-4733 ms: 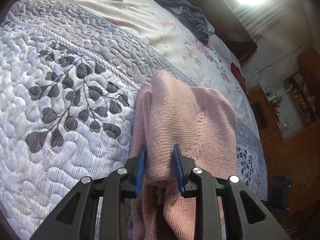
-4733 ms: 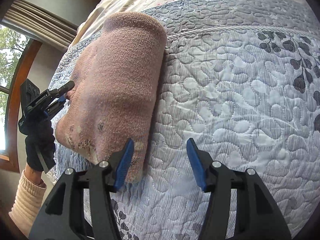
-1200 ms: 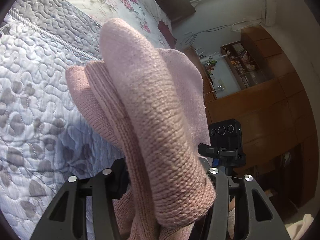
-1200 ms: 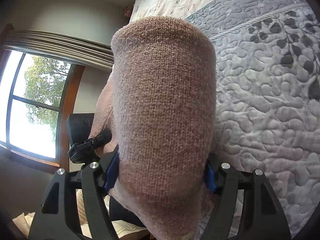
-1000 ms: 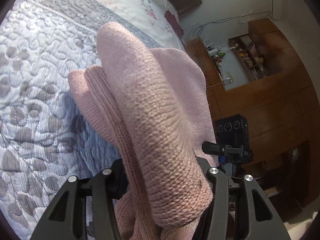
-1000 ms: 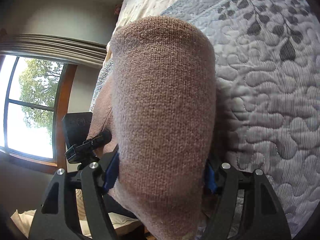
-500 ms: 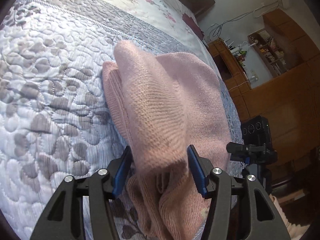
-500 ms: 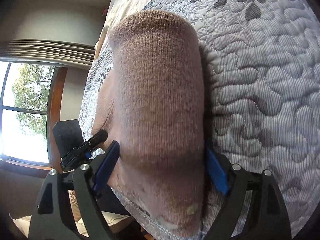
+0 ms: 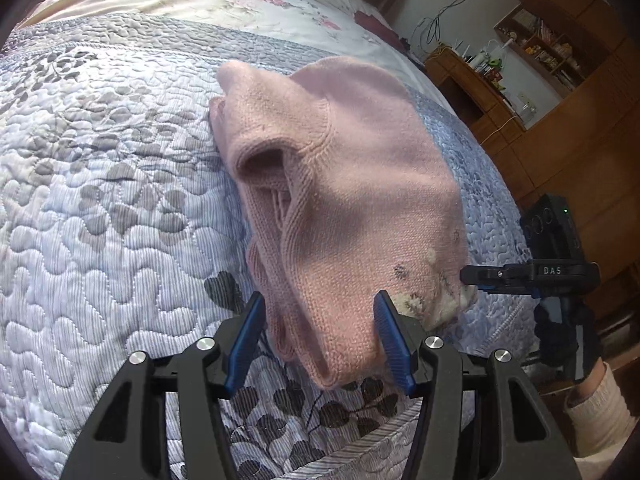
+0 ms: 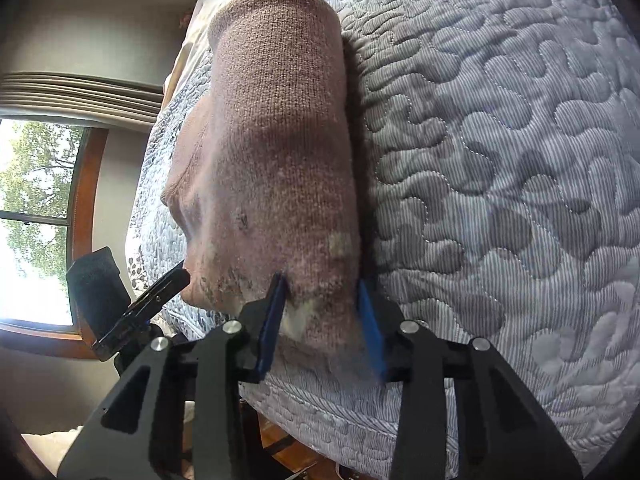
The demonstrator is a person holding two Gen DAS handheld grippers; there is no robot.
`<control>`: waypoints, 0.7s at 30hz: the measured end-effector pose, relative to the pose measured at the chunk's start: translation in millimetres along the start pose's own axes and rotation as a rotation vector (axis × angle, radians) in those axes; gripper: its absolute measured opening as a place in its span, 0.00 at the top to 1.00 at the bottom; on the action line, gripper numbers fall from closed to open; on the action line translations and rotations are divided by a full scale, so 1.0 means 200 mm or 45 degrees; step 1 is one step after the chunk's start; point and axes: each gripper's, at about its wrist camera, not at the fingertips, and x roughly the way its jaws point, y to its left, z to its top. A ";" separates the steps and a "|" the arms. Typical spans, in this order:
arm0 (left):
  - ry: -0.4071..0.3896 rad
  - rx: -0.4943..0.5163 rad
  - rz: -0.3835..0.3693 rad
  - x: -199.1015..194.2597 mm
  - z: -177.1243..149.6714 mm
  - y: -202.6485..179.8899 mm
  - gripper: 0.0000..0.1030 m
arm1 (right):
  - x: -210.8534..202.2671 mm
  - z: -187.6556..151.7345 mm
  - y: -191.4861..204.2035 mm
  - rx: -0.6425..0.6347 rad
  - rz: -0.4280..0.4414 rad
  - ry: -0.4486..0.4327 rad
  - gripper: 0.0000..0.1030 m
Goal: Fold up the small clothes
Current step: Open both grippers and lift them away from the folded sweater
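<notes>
Sweater (image 9: pixel 344 184) on quilt (image 9: pixel 100 208) lies between each spread gripper's (image 9: pixel 318 340) fingers.

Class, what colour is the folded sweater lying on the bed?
Pale pink knit; the sweater shows its colour best in the left wrist view.

black plastic left tongs (image 9: pixel 318 340) and matching right tongs (image 10: pixel 322 316), each with two triangular cut-out arms, round silver screws and ribbed blue pads (image 9: pixel 390 344); "das" in white lettering marks the right tongs' side, above a cream knit sleeve cuff (image 9: pixel 600 408).
</notes>
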 end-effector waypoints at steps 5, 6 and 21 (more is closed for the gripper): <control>0.052 -0.058 0.028 0.06 -0.06 0.07 0.44 | 0.03 -0.07 -0.05 0.009 -0.072 0.022 0.68; 0.052 -0.067 0.026 0.06 -0.07 0.08 0.43 | 0.02 -0.09 -0.06 0.018 -0.070 0.018 0.68; -0.055 -0.062 0.187 -0.43 -0.15 -0.14 0.26 | -0.30 -0.39 0.30 -0.231 -0.481 -0.256 0.12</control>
